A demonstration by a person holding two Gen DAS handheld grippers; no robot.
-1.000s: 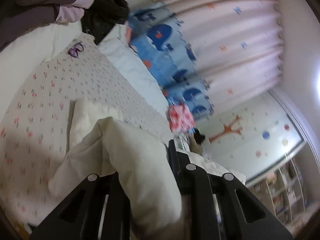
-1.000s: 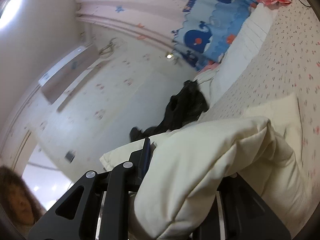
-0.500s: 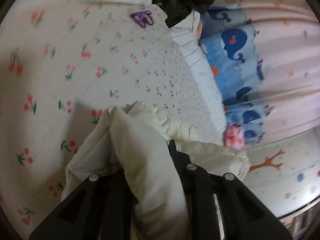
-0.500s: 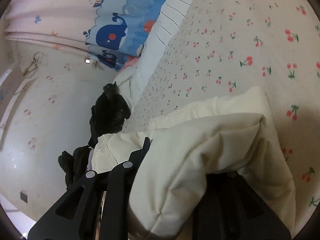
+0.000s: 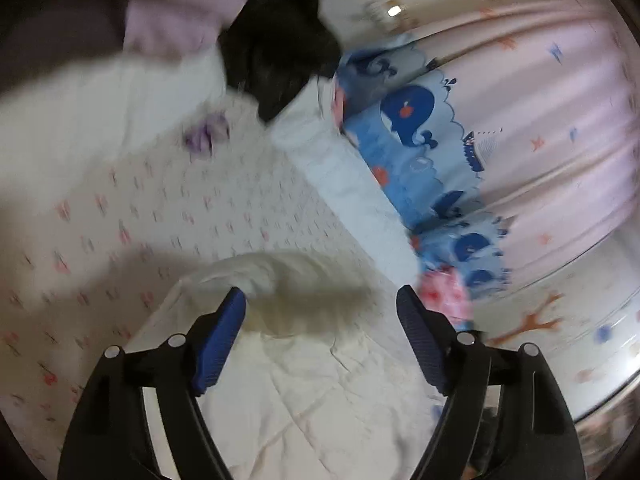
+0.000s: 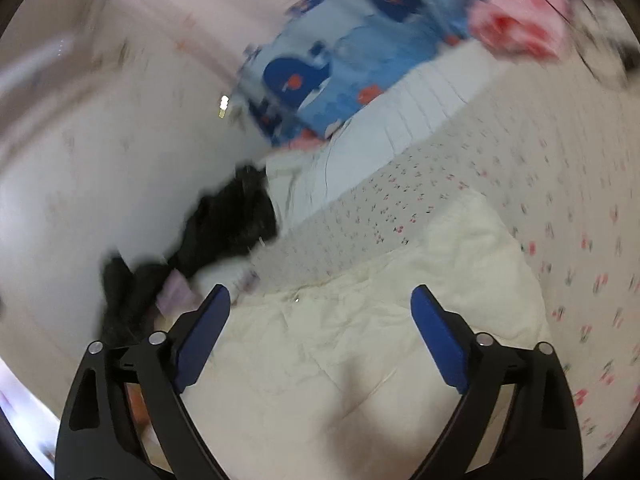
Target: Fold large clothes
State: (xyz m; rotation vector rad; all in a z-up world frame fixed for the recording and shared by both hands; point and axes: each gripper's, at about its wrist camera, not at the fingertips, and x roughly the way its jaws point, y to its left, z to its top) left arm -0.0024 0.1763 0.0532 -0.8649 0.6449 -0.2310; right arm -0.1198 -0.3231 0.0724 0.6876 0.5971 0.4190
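Observation:
A cream padded garment [image 5: 304, 380] lies on the cherry-print bed sheet [image 5: 160, 216]. In the left wrist view a blurred fold of it [image 5: 296, 292] sits just beyond the jaws. My left gripper [image 5: 320, 300] is open and empty above it. In the right wrist view the cream garment [image 6: 360, 340] spreads flat under my right gripper [image 6: 320, 300], which is open and empty. Both views are motion-blurred.
A pile of black and lilac clothes [image 5: 256, 40] lies at the head of the bed, also in the right wrist view [image 6: 224, 224]. A whale-print blue quilt [image 5: 416, 152], a white pillow [image 5: 344, 184] and a pink cloth [image 6: 520, 16] line the curtain side.
Both grippers have opened and let go of the cream garment, which now lies on the bed. Both have pulled back and lifted above it.

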